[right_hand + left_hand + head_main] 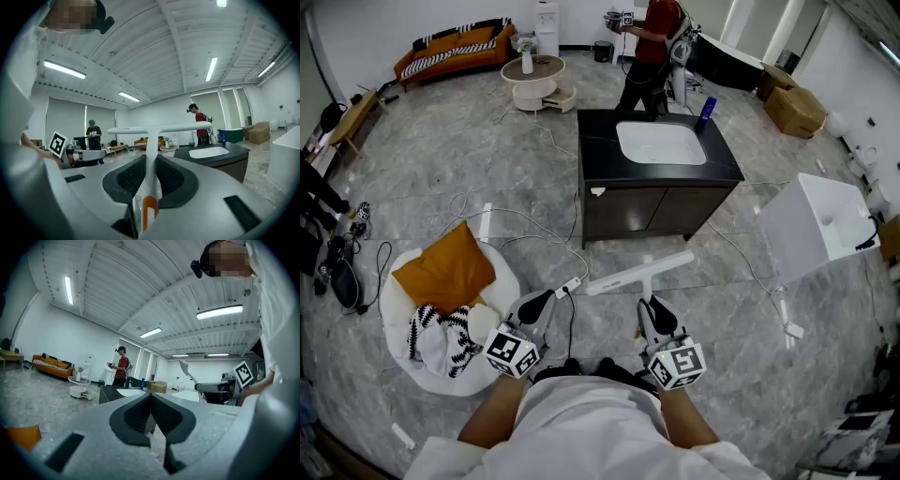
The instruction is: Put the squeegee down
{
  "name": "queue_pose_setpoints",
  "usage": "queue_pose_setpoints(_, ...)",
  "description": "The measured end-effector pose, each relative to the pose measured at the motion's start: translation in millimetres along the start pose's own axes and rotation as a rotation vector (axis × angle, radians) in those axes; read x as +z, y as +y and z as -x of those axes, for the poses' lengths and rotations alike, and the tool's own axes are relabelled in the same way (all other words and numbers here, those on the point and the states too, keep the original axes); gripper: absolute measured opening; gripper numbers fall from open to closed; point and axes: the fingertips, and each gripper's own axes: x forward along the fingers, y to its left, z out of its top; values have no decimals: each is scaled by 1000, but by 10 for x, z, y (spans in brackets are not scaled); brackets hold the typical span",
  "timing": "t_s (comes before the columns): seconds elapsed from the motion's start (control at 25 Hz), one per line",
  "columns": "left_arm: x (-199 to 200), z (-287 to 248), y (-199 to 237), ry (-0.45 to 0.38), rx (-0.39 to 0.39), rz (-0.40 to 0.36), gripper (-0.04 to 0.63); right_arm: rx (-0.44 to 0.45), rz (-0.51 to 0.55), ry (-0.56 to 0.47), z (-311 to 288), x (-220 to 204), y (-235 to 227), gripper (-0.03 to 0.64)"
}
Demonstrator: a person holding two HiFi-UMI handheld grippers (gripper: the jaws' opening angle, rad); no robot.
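Right gripper [150, 164] clamped on squeegee [157, 129] handle — blade crosswise, off floor [469, 159], before cabinet [656, 202] front edge. Left gripper [151, 398] jaws pressed together, nothing between.

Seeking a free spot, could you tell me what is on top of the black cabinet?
On the black cabinet: a white basin, a blue bottle at the back. Closed doors hide its inside.

A black sink cabinet [600, 155] stands near a white beanbag [502, 286] bearing an orange cushion [445, 272].
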Motion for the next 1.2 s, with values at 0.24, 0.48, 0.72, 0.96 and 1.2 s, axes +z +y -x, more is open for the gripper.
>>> queue_pose_setpoints(0.24,5,-31,165,-14,-17,29,15,-12,2,2,-90,-51,3,75)
queue_pose_setpoints(0.48,-44,-49,226,-11,-45,71,15,-41,-4,18,-68,-69,-41,75)
queue_pose_setpoints(0.72,-83,-207,226,2,-83,105,15,-69,-30,28,-20,-20,-210,75)
queue_pose_setpoints(0.96,-134,-539,350,20,-76,121,15,-75,-56,28,-209,-20,-543,75)
queue_pose_setpoints(1.2,-81,-1092,549,36,-51,94,15,-18,-68,29,-643,22,-999,75)
